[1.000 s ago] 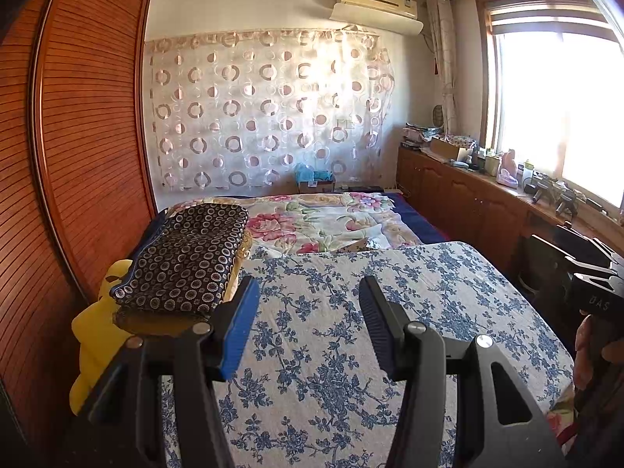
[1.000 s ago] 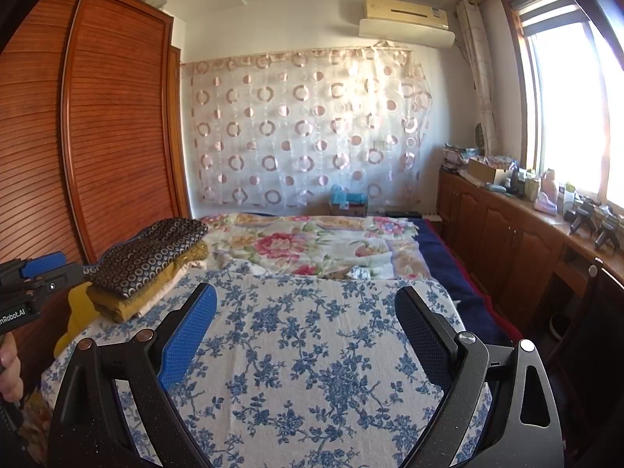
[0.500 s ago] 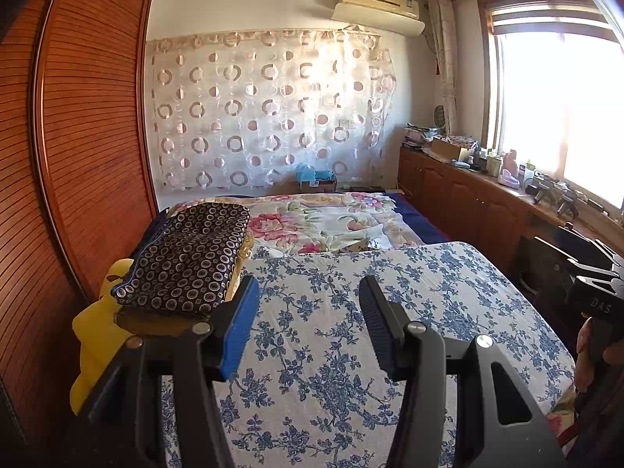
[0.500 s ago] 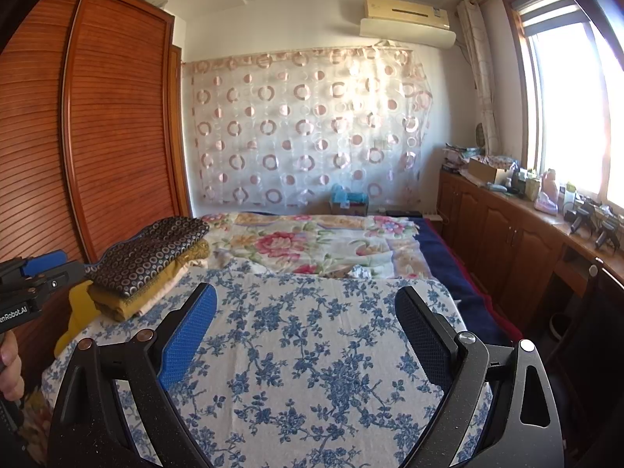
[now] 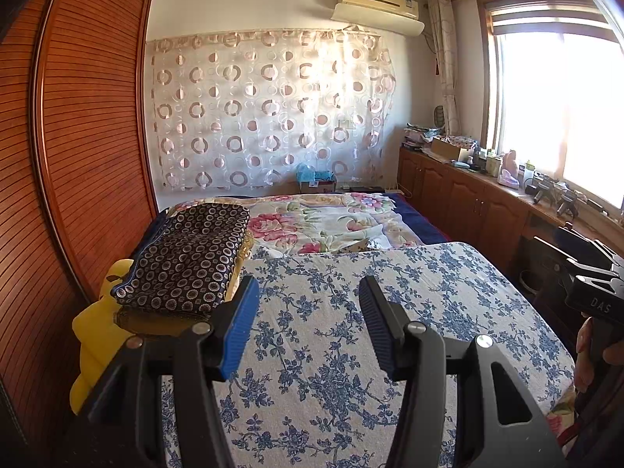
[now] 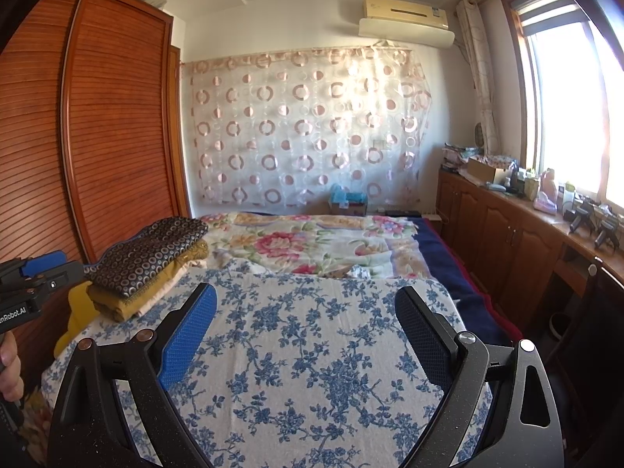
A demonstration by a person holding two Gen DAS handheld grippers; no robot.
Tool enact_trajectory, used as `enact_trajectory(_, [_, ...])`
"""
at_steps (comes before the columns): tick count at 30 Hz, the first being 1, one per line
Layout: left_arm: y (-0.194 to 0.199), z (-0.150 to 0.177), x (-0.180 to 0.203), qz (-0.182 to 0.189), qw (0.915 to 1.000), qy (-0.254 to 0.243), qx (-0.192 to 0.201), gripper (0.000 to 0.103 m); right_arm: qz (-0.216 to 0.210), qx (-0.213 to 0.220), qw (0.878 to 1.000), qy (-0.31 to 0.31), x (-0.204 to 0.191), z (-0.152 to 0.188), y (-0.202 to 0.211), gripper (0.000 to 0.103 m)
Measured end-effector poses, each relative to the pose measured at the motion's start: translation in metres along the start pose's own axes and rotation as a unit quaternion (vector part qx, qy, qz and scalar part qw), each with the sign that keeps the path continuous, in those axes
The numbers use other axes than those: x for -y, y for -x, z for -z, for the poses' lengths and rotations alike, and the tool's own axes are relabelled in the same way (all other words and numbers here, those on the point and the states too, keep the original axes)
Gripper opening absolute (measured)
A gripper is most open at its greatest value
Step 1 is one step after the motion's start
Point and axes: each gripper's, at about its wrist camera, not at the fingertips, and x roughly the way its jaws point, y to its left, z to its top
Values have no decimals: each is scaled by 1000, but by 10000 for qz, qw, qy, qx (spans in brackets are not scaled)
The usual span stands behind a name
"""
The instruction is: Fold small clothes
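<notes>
A folded stack of clothes lies at the bed's left edge: a dark garment with small ring print (image 5: 187, 257) (image 6: 150, 251) on top, mustard and cream pieces (image 6: 156, 292) beneath. My left gripper (image 5: 308, 312) is open over the blue-flowered white cover (image 5: 351, 335), nothing between its pads, the stack just to its left. My right gripper (image 6: 306, 323) is open wider above the same cover (image 6: 304, 355), also empty. Each view catches the other gripper at its edge, held in a hand.
A slatted wooden wardrobe (image 5: 78, 136) runs along the left. A yellow cushion (image 5: 93, 327) sits under the stack. A rose-print quilt (image 5: 319, 222) covers the far bed. Wooden cabinets (image 6: 514, 241) with clutter stand under the window on the right.
</notes>
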Motion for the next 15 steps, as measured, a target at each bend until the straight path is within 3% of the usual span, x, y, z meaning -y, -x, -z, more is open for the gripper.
enact_trajectory(15, [4, -2, 0, 2, 10000, -7, 17, 53, 0, 2, 10000, -4, 0, 0, 0, 94])
